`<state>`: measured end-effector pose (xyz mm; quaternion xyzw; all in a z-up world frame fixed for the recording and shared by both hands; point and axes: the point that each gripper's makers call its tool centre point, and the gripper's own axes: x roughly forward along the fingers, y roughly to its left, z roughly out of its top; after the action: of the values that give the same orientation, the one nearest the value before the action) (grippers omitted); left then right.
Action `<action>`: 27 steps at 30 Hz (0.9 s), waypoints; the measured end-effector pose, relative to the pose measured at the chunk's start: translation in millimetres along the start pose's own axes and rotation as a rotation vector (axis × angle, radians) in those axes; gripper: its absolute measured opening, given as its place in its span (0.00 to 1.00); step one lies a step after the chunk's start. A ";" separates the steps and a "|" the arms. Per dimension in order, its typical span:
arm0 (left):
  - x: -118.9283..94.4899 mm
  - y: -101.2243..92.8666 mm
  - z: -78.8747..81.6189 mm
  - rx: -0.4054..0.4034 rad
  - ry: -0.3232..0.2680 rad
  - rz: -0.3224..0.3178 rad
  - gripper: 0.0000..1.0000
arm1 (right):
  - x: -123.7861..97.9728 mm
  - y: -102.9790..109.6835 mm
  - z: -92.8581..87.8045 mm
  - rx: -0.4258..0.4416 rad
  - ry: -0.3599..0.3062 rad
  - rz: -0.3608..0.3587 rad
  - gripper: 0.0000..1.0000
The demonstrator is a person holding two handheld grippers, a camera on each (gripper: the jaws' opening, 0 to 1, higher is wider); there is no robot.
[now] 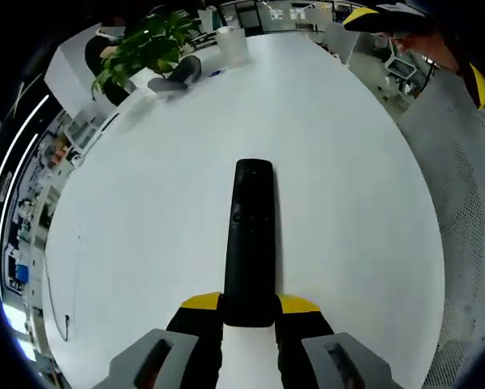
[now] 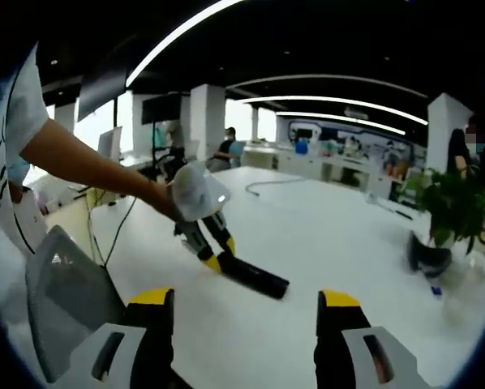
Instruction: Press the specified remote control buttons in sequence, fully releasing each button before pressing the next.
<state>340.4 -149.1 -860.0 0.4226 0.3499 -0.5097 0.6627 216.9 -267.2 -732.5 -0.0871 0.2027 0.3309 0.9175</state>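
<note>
One broad white table (image 1: 145, 243) with a rounded edge carries everything here, its smooth top bare apart from a thin dark cable (image 1: 60, 312) trailing along its far left side in the left gripper view. Around it lies a large open-plan office: long curved ceiling light strips (image 2: 178, 36), white square columns (image 2: 206, 117), desks and screens at the back, and a speckled grey floor (image 1: 461, 203) beyond the table's right edge. A grey chair back (image 2: 64, 304) stands close by the table in the right gripper view. A person's bare arm (image 2: 88, 166) in a white short sleeve reaches across from the left of that view.

Next in size, a leafy green potted plant (image 1: 149, 40) stands near the table's far end, with a clear plastic cup (image 1: 233, 44) a little way beside it.

A slim black rectangular remote control (image 1: 251, 235) lies flat on the tabletop, roughly in the middle, pointing away along the left gripper's line. The left gripper (image 1: 249, 312), with black jaws and yellow tips, is clamped on the remote's near end, one jaw against each side. In the right gripper view the same grip shows from across the table, remote resting on the surface.

The right gripper (image 2: 246, 304) hangs above the table with its yellow-tipped jaws spread wide, nothing between them, well apart from the remote.
</note>
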 end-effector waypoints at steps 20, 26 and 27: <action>5.7 45.0 -10.8 0.064 0.058 -0.007 0.23 | 3.0 -0.1 -7.6 0.010 0.043 0.002 0.69; 6.0 71.5 -11.2 0.085 0.088 0.025 0.23 | 3.2 -1.4 -8.5 0.017 0.047 -0.001 0.69; 6.2 75.7 -11.5 0.085 0.092 0.029 0.23 | 3.2 -1.4 -8.6 0.017 0.048 -0.001 0.69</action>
<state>415.0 -131.6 -854.7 0.4782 0.3519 -0.4944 0.6349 217.4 -269.0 -741.6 -0.0872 0.2276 0.3267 0.9132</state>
